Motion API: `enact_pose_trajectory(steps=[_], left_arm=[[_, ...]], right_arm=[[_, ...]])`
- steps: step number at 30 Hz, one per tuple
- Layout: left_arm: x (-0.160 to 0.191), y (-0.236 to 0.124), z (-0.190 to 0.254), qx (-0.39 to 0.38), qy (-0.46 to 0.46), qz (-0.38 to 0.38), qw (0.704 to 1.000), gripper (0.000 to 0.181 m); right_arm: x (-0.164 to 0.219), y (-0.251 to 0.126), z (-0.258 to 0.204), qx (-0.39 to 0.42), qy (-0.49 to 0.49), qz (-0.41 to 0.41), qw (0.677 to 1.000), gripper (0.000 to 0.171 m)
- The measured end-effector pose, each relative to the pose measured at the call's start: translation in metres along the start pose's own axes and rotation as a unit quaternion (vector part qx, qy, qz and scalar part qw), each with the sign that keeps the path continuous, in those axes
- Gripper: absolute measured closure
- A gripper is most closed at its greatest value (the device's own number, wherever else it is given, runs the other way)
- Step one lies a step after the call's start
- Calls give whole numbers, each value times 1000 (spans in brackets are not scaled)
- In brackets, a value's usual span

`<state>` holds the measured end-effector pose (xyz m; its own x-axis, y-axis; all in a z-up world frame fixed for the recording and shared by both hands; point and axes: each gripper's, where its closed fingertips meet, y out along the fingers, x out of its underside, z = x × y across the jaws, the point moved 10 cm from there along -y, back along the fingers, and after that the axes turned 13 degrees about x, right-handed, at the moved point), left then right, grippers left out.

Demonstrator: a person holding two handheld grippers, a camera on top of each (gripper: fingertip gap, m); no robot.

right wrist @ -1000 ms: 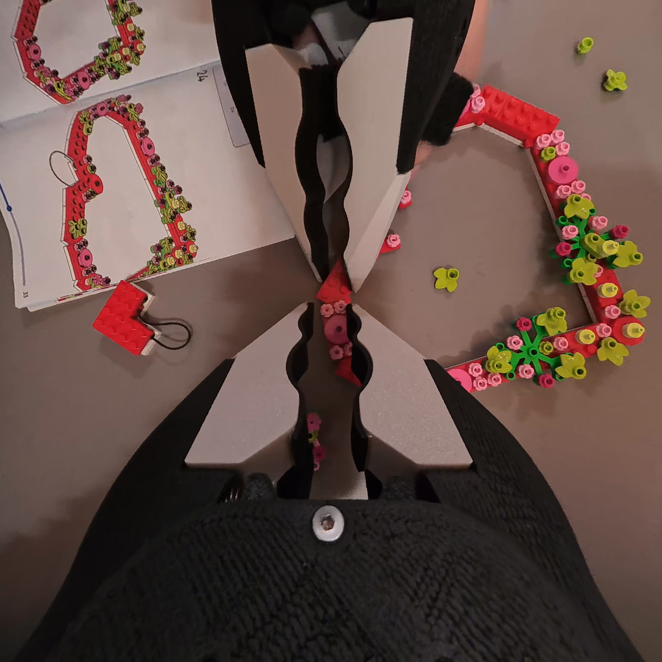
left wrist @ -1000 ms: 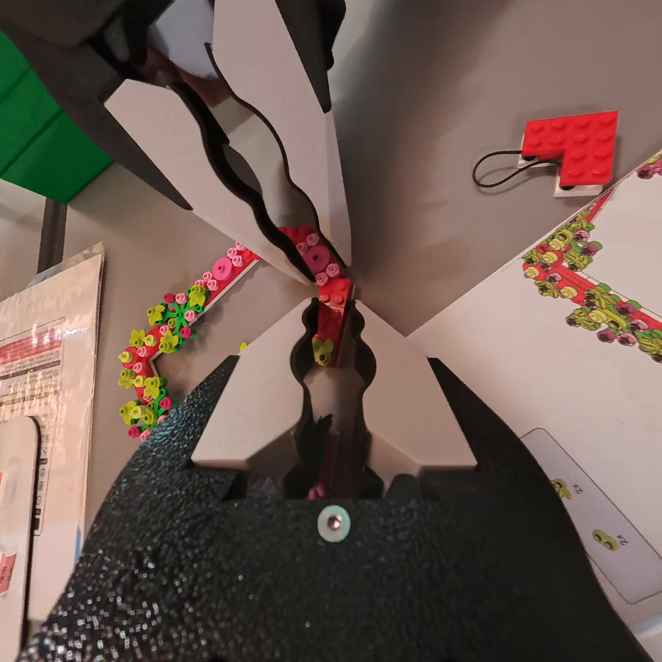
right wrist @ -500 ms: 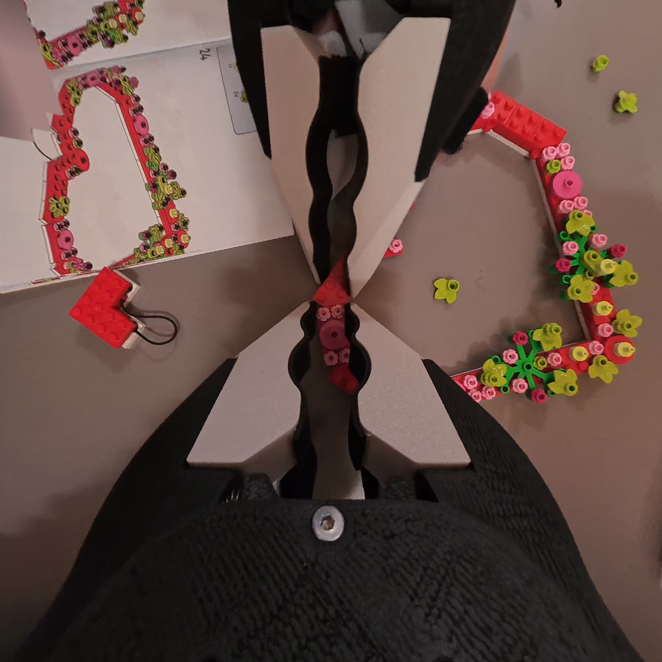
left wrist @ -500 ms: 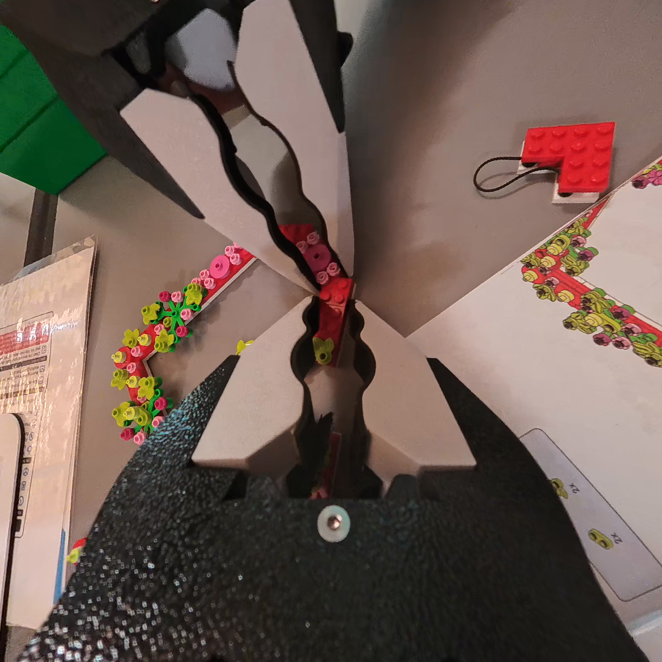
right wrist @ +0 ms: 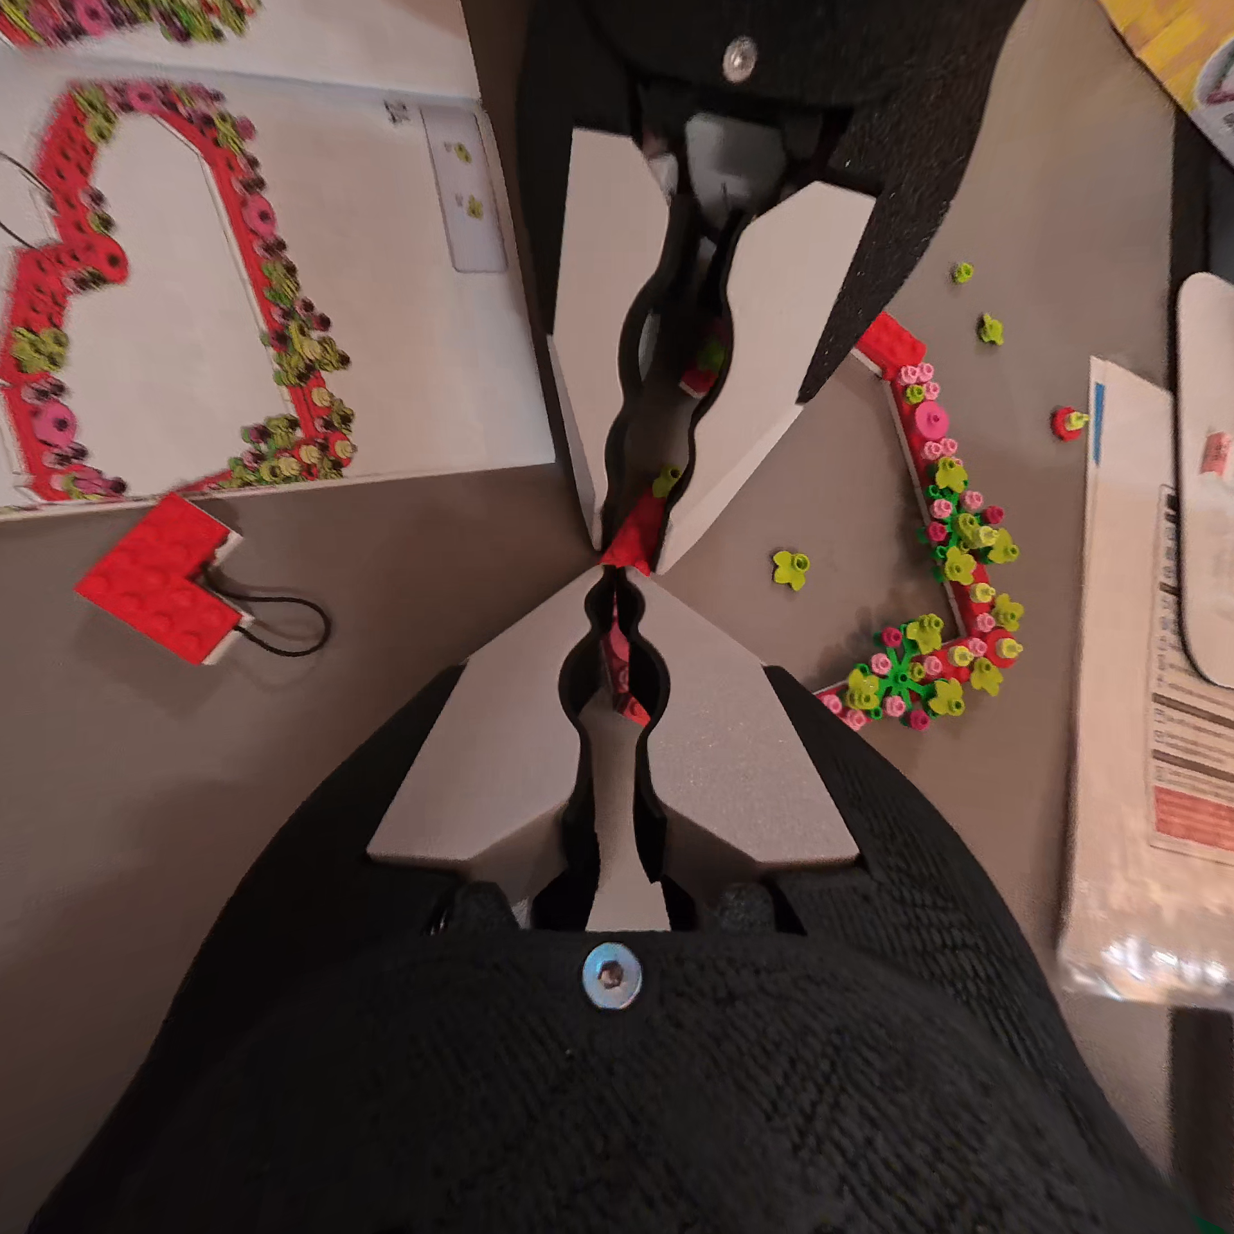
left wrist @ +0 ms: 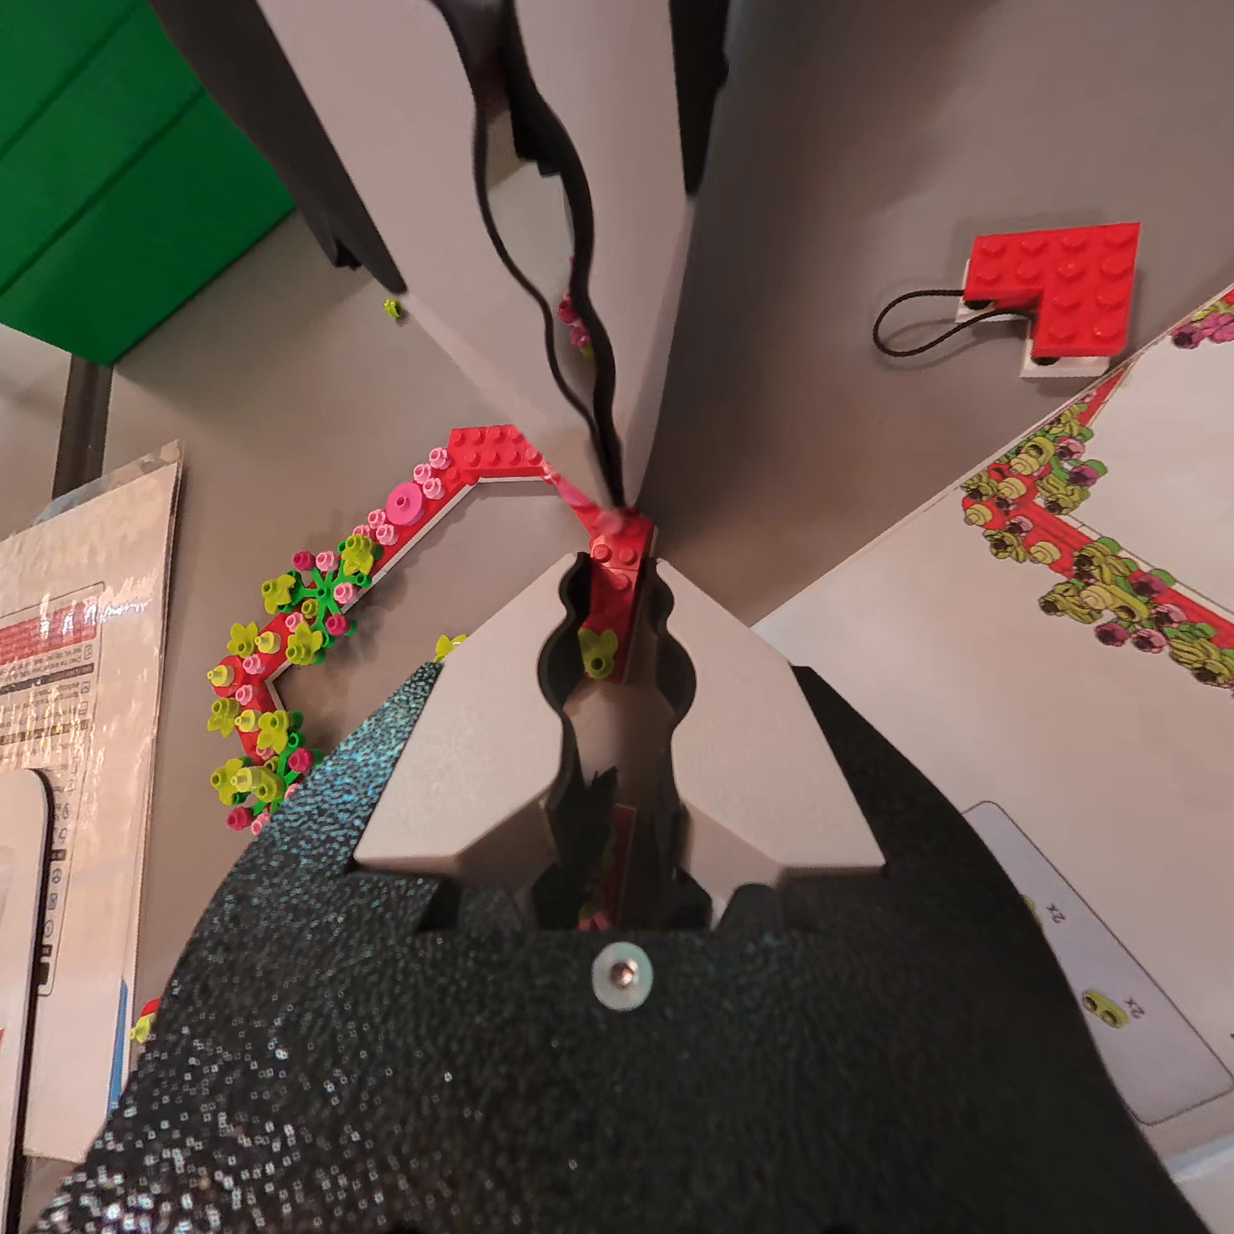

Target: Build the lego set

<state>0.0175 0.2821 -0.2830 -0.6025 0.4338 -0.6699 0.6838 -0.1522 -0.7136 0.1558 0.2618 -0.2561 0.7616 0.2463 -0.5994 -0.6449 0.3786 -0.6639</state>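
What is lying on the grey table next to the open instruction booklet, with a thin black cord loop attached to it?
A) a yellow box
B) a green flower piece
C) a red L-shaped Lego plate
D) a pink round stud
C: the red L-shaped plate lies studs up on the table just below the booklet, and the black cord loop runs out from its edge.

We see the booklet [right wrist: 374, 320] upper left of the right wrist frame, corner piece [right wrist: 160, 581] below it, flowered frame [right wrist: 948, 534] right, loose flower [right wrist: 791, 569] between frame and centre.
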Motion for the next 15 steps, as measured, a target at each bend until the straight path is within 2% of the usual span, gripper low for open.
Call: enact_pose_trajectory(steps=[2, 4, 6, 8, 11, 15], left_arm=[[0, 0, 0, 0, -3, 2, 1000, 166], [0, 0, 0, 1, -3, 2, 1000, 166], [0, 0, -1, 1, -3, 3, 1000, 166], [1, 0, -1, 2, -4, 4, 1000, 166], [1, 0, -1, 2, -3, 4, 1000, 166], [0, 0, -1, 2, -1, 2, 1000, 167]], right_arm=[[2, -4, 3, -30, 24, 5, 999, 171], [6, -6, 0, -87, 38, -20, 995, 171], [11, -3, -3, -109, 40, -47, 992, 171], [12, 0, -3, -106, 39, -55, 992, 171], [6, -1, 6, -84, 74, -19, 994, 162], [7, 5, 10, -69, 61, -42, 995, 160]])
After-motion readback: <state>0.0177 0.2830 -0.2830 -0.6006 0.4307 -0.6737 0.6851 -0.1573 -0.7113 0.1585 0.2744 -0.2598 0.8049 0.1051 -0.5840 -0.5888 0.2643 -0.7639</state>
